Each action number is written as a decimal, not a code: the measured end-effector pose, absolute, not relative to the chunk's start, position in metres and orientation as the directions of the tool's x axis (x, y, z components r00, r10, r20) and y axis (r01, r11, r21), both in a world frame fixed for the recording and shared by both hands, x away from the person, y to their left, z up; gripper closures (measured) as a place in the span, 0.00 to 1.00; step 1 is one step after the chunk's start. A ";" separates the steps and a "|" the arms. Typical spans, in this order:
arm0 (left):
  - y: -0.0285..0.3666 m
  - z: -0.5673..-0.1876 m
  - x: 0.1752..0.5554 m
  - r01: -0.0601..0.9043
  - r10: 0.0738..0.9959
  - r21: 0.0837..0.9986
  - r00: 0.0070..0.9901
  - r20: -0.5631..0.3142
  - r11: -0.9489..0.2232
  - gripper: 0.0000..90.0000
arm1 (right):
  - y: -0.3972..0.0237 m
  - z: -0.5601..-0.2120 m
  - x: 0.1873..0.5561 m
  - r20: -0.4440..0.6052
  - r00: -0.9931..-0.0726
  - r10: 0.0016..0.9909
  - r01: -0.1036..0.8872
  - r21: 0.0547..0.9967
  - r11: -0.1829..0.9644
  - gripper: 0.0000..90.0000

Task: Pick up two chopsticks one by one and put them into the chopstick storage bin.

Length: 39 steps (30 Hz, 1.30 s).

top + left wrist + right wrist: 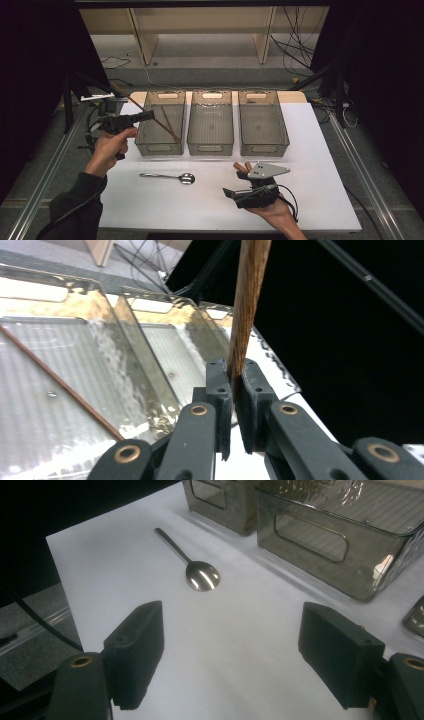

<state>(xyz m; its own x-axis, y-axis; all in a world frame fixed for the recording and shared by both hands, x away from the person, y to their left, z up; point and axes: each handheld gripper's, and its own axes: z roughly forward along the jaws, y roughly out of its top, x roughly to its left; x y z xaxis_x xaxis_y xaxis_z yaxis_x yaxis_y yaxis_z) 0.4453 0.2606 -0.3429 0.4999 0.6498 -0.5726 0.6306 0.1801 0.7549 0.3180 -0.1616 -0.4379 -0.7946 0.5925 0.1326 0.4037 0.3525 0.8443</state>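
Chopstick (248, 305), brown and wooden, is clamped between the jaws of the left gripper (235, 385), held over the left bin (161, 125) with its long end slanting away from the jaws. A second chopstick (169, 126) lies aslant inside that bin. The right gripper (230, 650) hangs above the white table (240, 630) with jaws spread wide and nothing between them; a metal spoon (197, 570) lies just ahead of it

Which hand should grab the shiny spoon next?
The right gripper, probably: its jaws stand open and empty, facing the spoon. The left gripper is shut on a chopstick.
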 end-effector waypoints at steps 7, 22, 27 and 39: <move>0.261 -0.349 0.469 0.651 0.698 0.739 0.446 -0.560 0.177 0.94 | -0.163 -0.436 0.316 0.140 -0.794 0.591 0.402 0.850 0.339 0.28; 0.249 -0.370 0.511 0.724 0.771 0.679 0.361 -0.524 0.122 0.94 | -0.166 -0.437 0.317 0.140 -0.792 0.594 0.401 0.853 0.335 0.24; 0.243 -0.377 0.517 0.744 0.794 0.661 0.346 -0.500 0.092 0.94 | -0.166 -0.436 0.316 0.142 -0.793 0.592 0.394 0.861 0.322 0.21; 0.239 -0.388 0.521 0.785 0.795 0.617 0.343 -0.500 0.050 0.94 | -0.167 -0.435 0.315 0.144 -0.793 0.592 0.384 0.872 0.303 0.20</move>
<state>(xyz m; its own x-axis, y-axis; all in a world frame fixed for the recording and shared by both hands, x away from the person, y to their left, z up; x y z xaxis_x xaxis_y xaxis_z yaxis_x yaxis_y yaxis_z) 0.5213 0.2389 -0.3875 0.3426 0.7954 -0.4999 0.7852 0.0497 0.6173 0.3149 -0.1675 -0.4347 -0.7932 0.5917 0.1440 0.3843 0.3028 0.8721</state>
